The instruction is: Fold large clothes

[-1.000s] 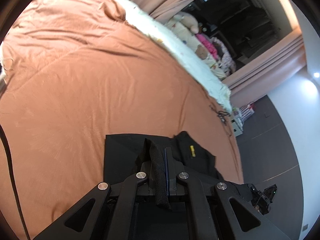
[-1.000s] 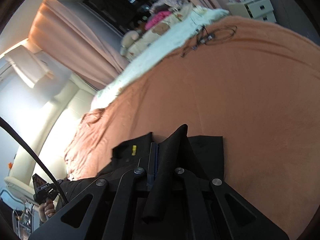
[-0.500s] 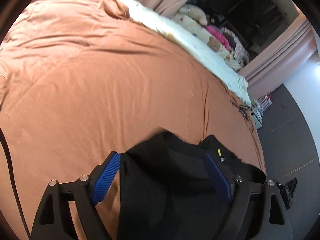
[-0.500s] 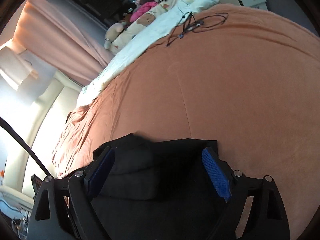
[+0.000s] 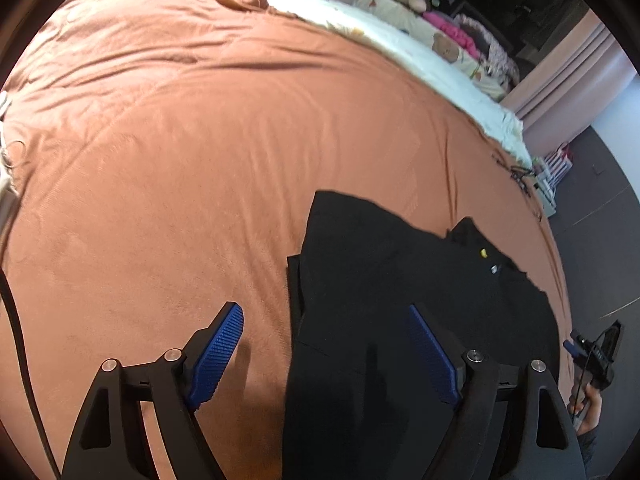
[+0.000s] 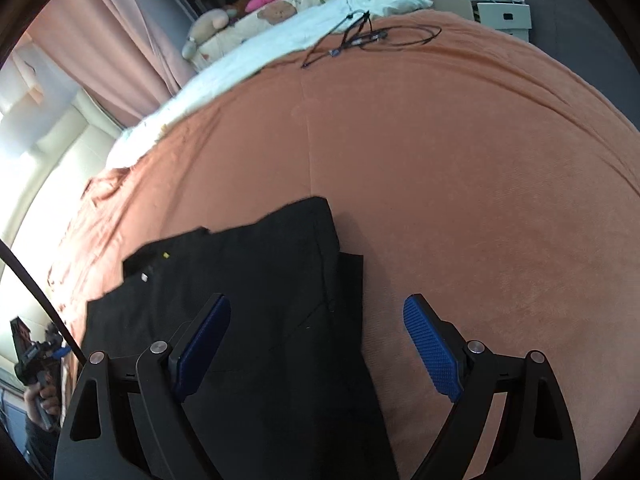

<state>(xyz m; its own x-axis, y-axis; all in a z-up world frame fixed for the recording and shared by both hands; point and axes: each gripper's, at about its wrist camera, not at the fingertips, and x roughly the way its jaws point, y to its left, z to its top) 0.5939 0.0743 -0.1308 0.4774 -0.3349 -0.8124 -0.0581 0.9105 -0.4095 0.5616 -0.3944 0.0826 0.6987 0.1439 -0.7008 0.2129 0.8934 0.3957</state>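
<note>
On the orange-brown bedspread (image 5: 200, 140), the left gripper (image 5: 326, 350) hangs with its 2 blue pads (image 5: 216, 352) spread wide and now narrowing a little; nothing is pinched between them. One pad sits over bare bedspread, the other over the black garment (image 5: 400, 300), whose straight left edge runs up between the fingers. The right gripper (image 6: 320, 346) is likewise spread wide and narrowing slightly, with no cloth clamped; its left pad (image 6: 204, 346) hangs over the garment (image 6: 248, 300) and its right pad over bare cover, the garment's right edge passing between them.

The garment lies flat in folded layers near the close side of the bed, a lower layer peeking out as a narrow strip along each side edge. A small yellow tag (image 5: 483, 253) and a pale button (image 5: 495, 268) mark its far corner. Beyond its far edge the bedspread stretches wide and unoccupied, rumpled toward the head end. A white blanket (image 5: 400, 40) borders the far side, with soft toys (image 5: 444, 46) and pink curtains (image 6: 104, 40) behind. A tangle of black cable (image 6: 360, 36) lies near the bed's far corner, beside low white drawers (image 6: 492, 12).

Both grippers tilt steeply down toward the bed. In the right wrist view a hand (image 6: 42, 394) grips the other tool's handle at the left rim.
</note>
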